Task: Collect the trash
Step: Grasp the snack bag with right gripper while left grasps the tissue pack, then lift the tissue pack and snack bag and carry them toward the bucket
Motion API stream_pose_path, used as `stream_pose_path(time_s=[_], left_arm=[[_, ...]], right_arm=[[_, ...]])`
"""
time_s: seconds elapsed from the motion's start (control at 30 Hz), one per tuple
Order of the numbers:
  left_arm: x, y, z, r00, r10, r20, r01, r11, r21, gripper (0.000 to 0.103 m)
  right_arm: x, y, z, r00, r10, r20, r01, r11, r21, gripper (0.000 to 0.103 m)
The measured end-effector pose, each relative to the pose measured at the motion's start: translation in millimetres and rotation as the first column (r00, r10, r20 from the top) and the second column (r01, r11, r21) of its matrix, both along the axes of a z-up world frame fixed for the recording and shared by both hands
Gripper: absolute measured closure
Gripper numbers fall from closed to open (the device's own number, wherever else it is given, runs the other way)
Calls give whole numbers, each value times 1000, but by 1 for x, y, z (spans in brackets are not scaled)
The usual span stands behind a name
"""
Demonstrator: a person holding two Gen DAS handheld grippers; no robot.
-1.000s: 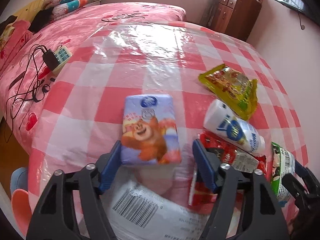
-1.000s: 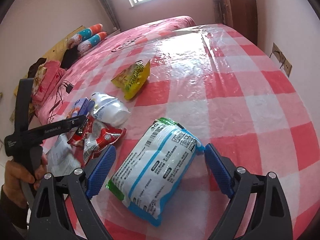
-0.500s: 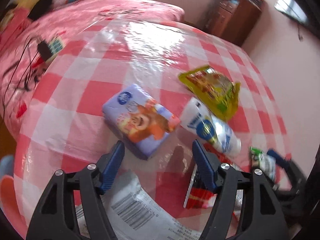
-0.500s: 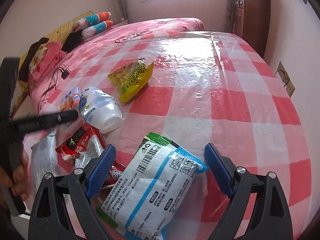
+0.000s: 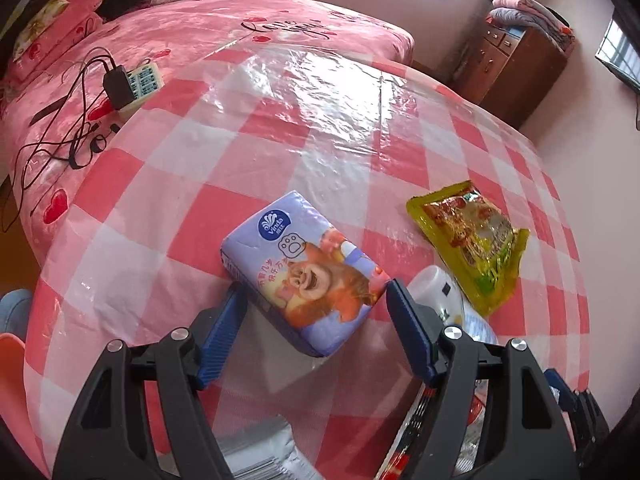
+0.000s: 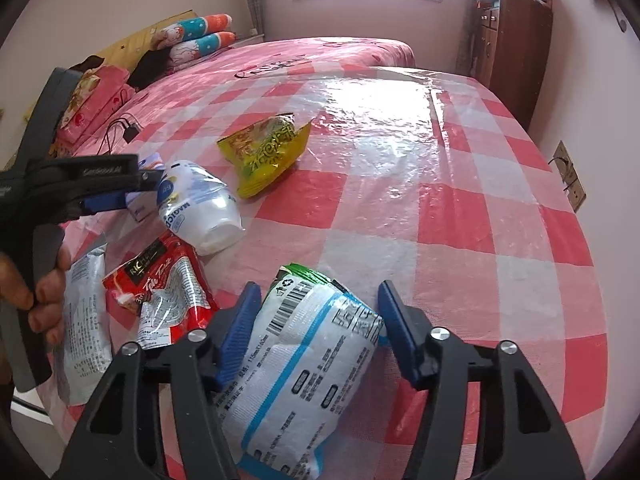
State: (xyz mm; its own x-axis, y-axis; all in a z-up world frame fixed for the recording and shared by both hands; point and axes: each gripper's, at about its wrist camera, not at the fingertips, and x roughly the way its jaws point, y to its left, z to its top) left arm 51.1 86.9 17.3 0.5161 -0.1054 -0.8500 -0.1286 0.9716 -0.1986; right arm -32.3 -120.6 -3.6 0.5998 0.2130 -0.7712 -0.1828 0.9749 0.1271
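While both grippers straddle packs, grasp step pending: left gripper [image 5: 312, 304] spread around tissue pack [image 5: 304, 268], right gripper [image 6: 318, 320] spread around wipes pack [image 6: 304, 364]; next, squeeze both.

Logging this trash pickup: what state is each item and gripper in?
Left hand-held gripper: open, straddling the purple tissue pack, which lies flat.
Right hand-held gripper: open around the white-blue plastic pack.
White plastic bottle: on its side.
Yellow snack bag: torn open.
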Motion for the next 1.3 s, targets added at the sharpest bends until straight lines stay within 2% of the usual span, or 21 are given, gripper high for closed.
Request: stream_pose_path(time_s=[0.13,0.23,0.4,0.53,0.67,1.13,1.3], left_arm=[[5,6,2,999,22,-23,-23,998,-64,30],[7,11,1,998,59,-34,-63,993,-103,24],[20,13,-1,994,111,-23,-113,991,-75,23],[25,3,-3,993,115,-1,-115,993,28,24],[24,-1,-3,994,105,13,-105,992,65,27],[9,1,0,998,53,26,-54,998,37,34],[-1,7,4,998,48,43,-48,999,-1,36]], right_arm=[[0,-1,0,1000,2,0,-2,1000,7,45],[0,-3,0,1000,1,0,-1,1000,14,45],[-1,-1,0,1000,1,-1,-1,1000,20,41],[-1,1,0,1000,5,-2,-5,1000,6,39],[-1,5,-1,1000,9,-1,-9,1000,-26,39],[-7,13,1,999,33,24,-31,997,-74,54],[-10,16,4,999,29,45,-26,996,-82,59]])
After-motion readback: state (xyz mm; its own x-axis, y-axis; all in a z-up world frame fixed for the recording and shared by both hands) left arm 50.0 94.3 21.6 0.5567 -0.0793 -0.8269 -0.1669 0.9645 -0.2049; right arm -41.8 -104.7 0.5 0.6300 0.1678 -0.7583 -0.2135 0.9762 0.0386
